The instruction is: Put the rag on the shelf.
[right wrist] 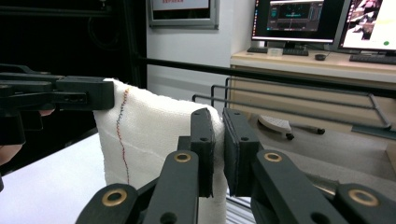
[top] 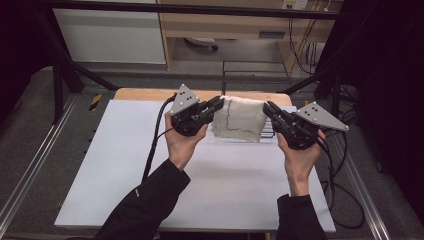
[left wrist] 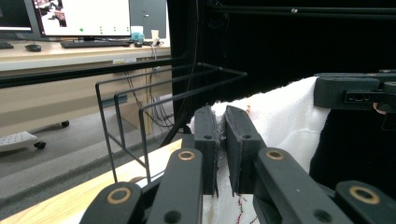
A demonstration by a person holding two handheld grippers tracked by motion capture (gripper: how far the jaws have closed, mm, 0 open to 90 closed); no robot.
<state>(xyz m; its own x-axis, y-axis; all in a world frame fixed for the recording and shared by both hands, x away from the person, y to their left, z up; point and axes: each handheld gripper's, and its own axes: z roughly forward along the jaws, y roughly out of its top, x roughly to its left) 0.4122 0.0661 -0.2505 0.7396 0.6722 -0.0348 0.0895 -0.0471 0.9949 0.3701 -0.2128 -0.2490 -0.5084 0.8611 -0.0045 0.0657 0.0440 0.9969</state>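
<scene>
Black sleeves [top: 150, 200], black grippers, grey triangular plates [top: 184, 100]

Lab or office workroom – desks with monitors [right wrist: 299, 21], keyboard [left wrist: 93, 44], black metal frame [top: 190, 9] round table

L tongs [left wrist: 223, 140] pinch white cloth [left wrist: 285, 121] — wire rack [left wrist: 140, 107] beside.

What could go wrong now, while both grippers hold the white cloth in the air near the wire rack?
1. The left gripper and the right gripper each pinch only a thin top edge of the white cloth, so a corner might slip out.
2. The hanging cloth could catch on the wire rack just behind it.
3. If the hands pull apart too hard, the cloth may tear free from one grip.
</scene>
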